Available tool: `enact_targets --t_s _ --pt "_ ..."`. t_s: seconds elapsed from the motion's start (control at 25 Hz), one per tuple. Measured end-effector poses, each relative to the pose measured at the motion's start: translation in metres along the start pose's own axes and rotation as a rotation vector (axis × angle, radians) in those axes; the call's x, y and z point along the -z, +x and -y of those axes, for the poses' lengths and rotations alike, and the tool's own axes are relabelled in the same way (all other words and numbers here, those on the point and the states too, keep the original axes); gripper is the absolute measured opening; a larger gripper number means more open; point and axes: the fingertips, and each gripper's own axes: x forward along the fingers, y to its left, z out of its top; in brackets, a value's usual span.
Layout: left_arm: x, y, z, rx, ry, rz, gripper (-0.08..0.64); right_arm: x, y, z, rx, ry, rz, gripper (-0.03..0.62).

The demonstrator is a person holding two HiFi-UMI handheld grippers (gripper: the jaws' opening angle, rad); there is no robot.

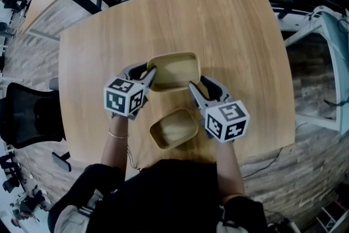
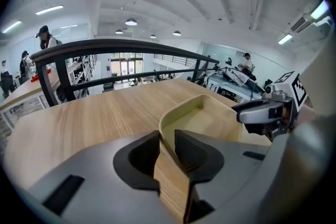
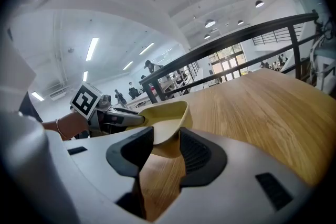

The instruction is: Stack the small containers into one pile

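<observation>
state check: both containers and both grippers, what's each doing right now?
held container: empty, upright, gripped at opposite rims, seemingly off the table.
near container: empty, upright, resting on table, untouched.
left gripper: shut on held container's wall.
right gripper: shut on held container's rim.

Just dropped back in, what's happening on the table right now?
A person grips one light wooden container with both tools: the left tongs clamp one side wall and the right tongs the opposite rim. It seems to be held just above the wooden table. A second container sits empty on the table nearer the person, not yet stacked.
</observation>
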Motion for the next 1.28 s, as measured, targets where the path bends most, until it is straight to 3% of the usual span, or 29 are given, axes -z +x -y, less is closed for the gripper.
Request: enact_targets --t_s 1.28 --pt "0.071 -0.102 0.054 0.088 -0.046 0.064 0.097 0.045 -0.066 -0.082 0.072 -0.032 -0.003 0.158"
